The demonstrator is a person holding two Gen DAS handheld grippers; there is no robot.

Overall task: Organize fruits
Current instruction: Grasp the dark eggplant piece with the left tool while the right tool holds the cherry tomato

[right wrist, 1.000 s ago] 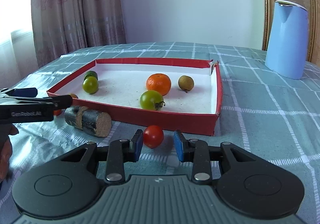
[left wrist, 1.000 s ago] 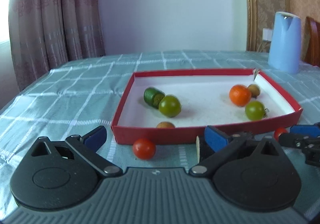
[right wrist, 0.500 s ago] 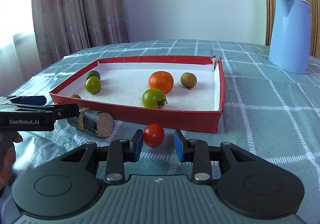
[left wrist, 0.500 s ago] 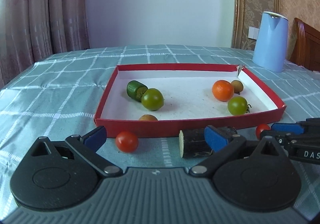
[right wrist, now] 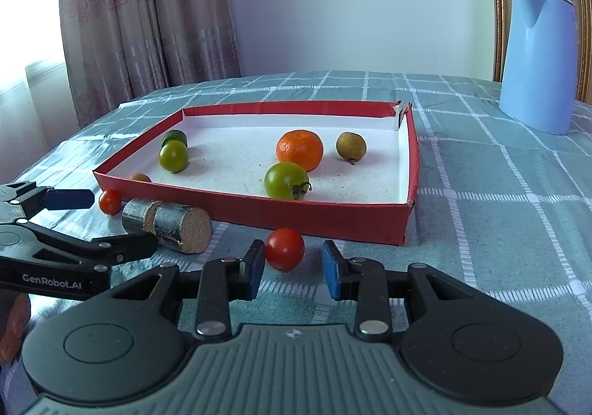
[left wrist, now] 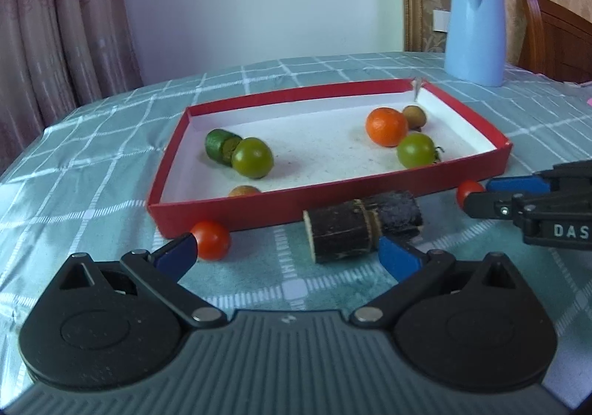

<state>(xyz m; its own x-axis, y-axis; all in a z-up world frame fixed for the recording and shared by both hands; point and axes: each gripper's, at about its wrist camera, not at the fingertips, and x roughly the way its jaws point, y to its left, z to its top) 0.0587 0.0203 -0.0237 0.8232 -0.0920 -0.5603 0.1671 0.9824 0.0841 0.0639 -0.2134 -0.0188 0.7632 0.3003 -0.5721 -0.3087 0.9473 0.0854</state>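
A red tray holds an orange, two green tomatoes, a cucumber piece and small brown fruits. In front of it on the cloth lie a dark sugarcane piece and two red cherry tomatoes. My left gripper is open wide, the sugarcane just ahead between its fingers and one tomato beside its left fingertip. My right gripper stands narrowly open around the other tomato, with a gap at the right pad.
A blue jug stands at the back right on the checked tablecloth. A wooden chair is behind it and curtains hang at the left. A hand shows at the left edge.
My left gripper has turned and rolled, so the sugarcane now lies between its fingers and the red tomato beside its left tip. The right gripper has stayed still around its tomato.
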